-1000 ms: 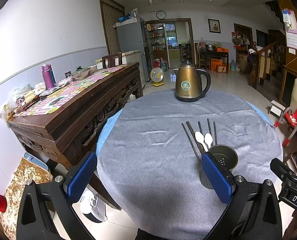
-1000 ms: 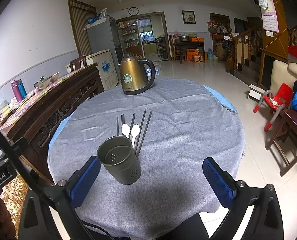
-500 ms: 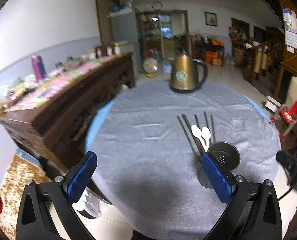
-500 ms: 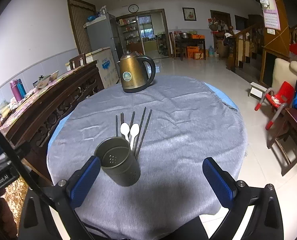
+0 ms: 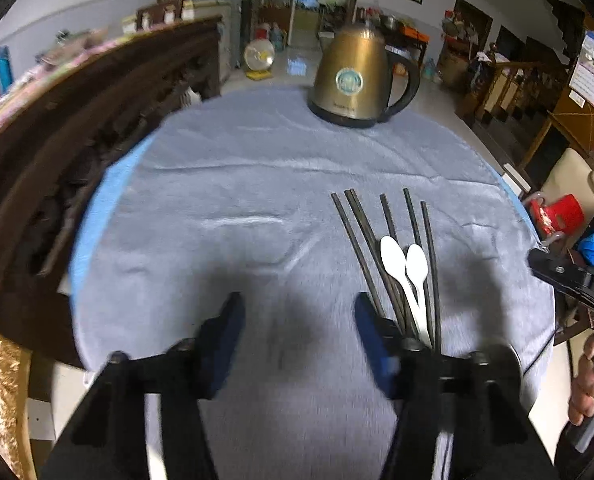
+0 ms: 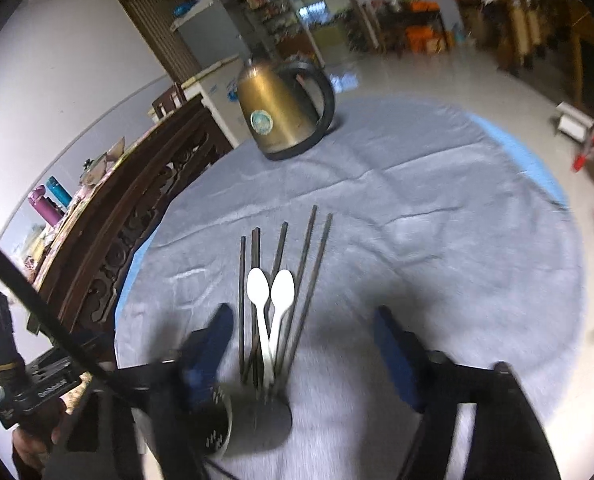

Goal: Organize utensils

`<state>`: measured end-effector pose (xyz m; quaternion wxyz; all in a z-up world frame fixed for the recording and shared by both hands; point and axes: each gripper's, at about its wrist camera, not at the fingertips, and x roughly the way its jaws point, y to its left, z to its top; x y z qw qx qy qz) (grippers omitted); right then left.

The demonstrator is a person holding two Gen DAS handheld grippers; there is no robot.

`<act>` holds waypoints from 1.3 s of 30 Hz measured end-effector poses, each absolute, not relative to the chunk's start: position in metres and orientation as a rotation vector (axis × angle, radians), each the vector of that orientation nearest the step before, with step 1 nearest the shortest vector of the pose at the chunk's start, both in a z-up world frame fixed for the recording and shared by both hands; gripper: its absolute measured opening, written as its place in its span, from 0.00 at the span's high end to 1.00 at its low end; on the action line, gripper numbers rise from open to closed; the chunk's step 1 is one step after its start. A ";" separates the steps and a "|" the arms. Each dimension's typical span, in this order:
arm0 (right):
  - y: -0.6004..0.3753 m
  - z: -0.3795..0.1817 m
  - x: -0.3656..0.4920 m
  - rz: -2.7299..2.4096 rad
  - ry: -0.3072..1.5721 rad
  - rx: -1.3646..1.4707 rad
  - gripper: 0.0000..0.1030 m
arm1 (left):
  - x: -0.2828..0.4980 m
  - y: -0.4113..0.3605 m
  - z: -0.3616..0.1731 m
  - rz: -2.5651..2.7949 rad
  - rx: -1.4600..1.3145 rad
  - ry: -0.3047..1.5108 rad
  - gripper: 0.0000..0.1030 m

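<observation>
Several dark chopsticks (image 5: pixel 381 240) and two white spoons (image 5: pixel 393 256) lie side by side on the grey tablecloth (image 5: pixel 237 184). My left gripper (image 5: pixel 297 320) hovers over bare cloth just left of them. Its jaws are closing with nothing between them. In the right wrist view the chopsticks (image 6: pixel 309 248) and spoons (image 6: pixel 257 284) lie ahead. Their near ends reach a grey perforated utensil cup (image 6: pixel 221 428), which is partly hidden under the gripper's left finger. My right gripper (image 6: pixel 301 332) hangs above the handles with its jaws closing and the pads touching nothing.
A gold electric kettle (image 5: pixel 357 76) stands at the far side of the round table. A dark carved wooden sideboard (image 5: pixel 57 160) runs along the left. A red chair (image 5: pixel 565 212) stands off the right edge. The other hand-held gripper (image 6: pixel 9 360) shows at the lower left.
Both grippers have moved forward and down over the table and tipped downward. The utensils now look much closer. Both pairs of jaws stand narrower than before.
</observation>
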<state>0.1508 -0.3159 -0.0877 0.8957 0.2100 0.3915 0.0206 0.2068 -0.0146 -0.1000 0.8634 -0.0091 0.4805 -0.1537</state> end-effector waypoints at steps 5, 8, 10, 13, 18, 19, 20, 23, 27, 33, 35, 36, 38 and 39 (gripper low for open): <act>-0.327 -0.125 0.219 0.098 0.894 0.516 0.58 | 0.263 -0.032 -0.121 -0.360 -0.032 1.080 0.58; -0.334 -0.144 0.256 0.093 0.942 0.552 0.58 | 0.289 -0.046 -0.128 -0.378 -0.025 1.112 0.58; -0.340 -0.155 0.276 0.081 0.978 0.575 0.58 | 0.306 -0.055 -0.134 -0.389 -0.025 1.143 0.58; -0.344 -0.167 0.299 0.061 1.019 0.588 0.58 | 0.332 -0.068 -0.146 -0.389 -0.025 1.205 0.58; -0.347 -0.175 0.329 0.004 1.053 0.590 0.58 | 0.358 -0.079 -0.160 -0.366 -0.025 1.259 0.58; -0.346 -0.177 0.335 -0.008 1.065 0.583 0.58 | 0.362 -0.081 -0.163 -0.363 -0.026 1.274 0.58; -0.344 -0.176 0.337 -0.011 1.076 0.575 0.58 | 0.365 -0.083 -0.166 -0.358 -0.022 1.282 0.58; -0.337 -0.183 0.351 -0.048 1.132 0.517 0.58 | 0.373 -0.088 -0.175 -0.336 -0.015 1.313 0.58; -0.328 -0.190 0.365 -0.095 1.177 0.428 0.66 | 0.377 -0.094 -0.181 -0.331 -0.030 1.334 0.58; -0.313 -0.190 0.368 -0.125 1.164 0.275 0.80 | 0.382 -0.107 -0.178 -0.312 0.016 1.307 0.58; -0.314 -0.190 0.367 -0.119 1.158 0.272 0.84 | 0.383 -0.112 -0.178 -0.305 0.036 1.296 0.60; -0.314 -0.190 0.367 -0.111 1.157 0.278 0.90 | 0.383 -0.114 -0.177 -0.299 0.053 1.285 0.66; -0.315 -0.190 0.364 -0.102 1.151 0.289 0.93 | 0.381 -0.116 -0.175 -0.298 0.075 1.263 0.80; -0.316 -0.190 0.358 -0.103 1.148 0.290 0.93 | 0.379 -0.116 -0.175 -0.303 0.077 1.249 0.88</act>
